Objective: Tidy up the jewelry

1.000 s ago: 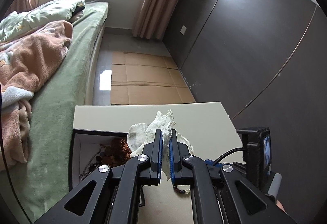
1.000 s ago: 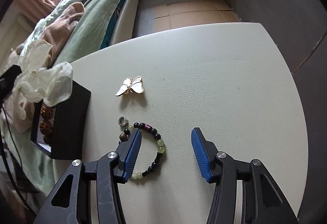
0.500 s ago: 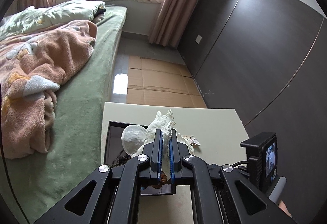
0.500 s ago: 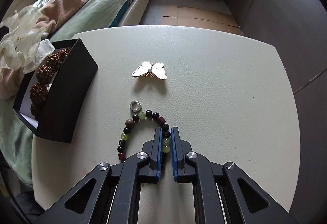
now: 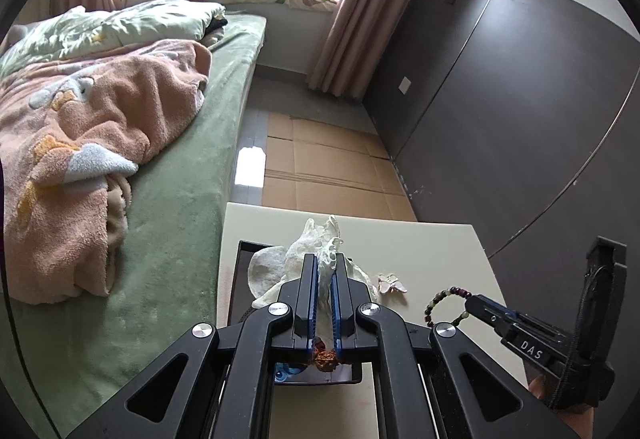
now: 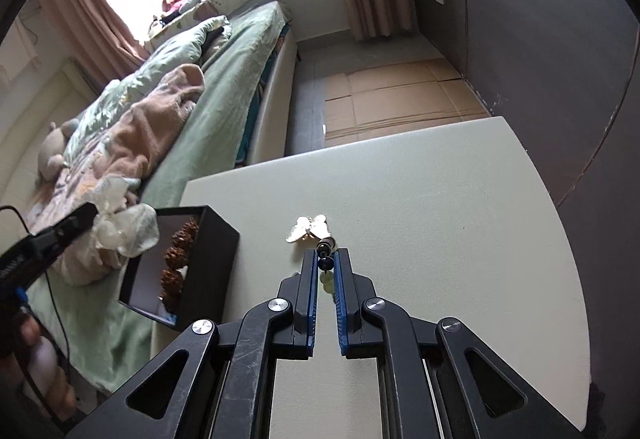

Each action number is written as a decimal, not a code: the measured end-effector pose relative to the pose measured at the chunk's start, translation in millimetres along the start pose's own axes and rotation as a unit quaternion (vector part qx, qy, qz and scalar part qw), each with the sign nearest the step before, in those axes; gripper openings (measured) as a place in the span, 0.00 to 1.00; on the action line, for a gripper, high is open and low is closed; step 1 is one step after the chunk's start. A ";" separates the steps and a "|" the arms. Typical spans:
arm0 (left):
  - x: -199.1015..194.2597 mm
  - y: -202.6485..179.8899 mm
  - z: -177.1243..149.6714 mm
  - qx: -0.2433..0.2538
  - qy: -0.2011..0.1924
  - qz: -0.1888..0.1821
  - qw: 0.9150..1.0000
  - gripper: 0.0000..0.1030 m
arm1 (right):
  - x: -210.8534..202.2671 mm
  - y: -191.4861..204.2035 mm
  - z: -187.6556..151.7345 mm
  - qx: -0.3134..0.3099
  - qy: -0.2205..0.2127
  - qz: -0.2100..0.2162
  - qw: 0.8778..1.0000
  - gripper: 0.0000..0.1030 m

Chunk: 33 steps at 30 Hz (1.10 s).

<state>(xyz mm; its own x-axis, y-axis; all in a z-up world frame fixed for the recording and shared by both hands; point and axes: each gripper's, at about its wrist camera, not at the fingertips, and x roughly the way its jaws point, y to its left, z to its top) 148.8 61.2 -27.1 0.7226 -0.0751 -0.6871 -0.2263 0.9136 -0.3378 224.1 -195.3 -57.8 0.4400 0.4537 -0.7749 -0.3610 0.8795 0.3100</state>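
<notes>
My left gripper (image 5: 327,263) is shut on a white gauzy fabric flower (image 5: 316,245), held above the open black jewelry box (image 5: 236,279). The right wrist view shows brown knobbly beads (image 6: 180,251) inside that box (image 6: 212,267). My right gripper (image 6: 326,263) is shut on a bracelet of dark and green beads (image 6: 326,271), lifted off the cream table (image 6: 440,219). Seen from the left wrist, the bracelet (image 5: 444,299) hangs in a loop from the right gripper (image 5: 474,303). A white butterfly brooch (image 6: 310,229) lies on the table beyond the right fingertips, and in the left wrist view the brooch (image 5: 392,285) lies to the right of the flower.
A bed with green sheet (image 5: 180,199) and pink blanket (image 5: 100,119) runs along the table's left side. Cardboard sheets (image 5: 328,167) cover the floor beyond the table. A dark wall panel (image 5: 520,119) stands to the right. A hand (image 6: 36,359) grips the left tool.
The right gripper closed on the bead bracelet and lifted it off the table. The left gripper carried the fabric flower sideways over the black box.
</notes>
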 end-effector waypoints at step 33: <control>-40.3 67.1 22.6 -0.094 -0.022 -0.012 0.995 0.69 | 32.8 114.5 15.8 -0.001 -0.025 0.223 0.974 0.41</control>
<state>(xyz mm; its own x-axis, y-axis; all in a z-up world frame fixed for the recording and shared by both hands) 119.2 134.6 -7.5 0.7562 -0.0740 -0.6502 -0.3240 0.8210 -0.4702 210.2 -77.4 -39.0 0.2781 0.7978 -0.5349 -0.5278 0.5922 0.6089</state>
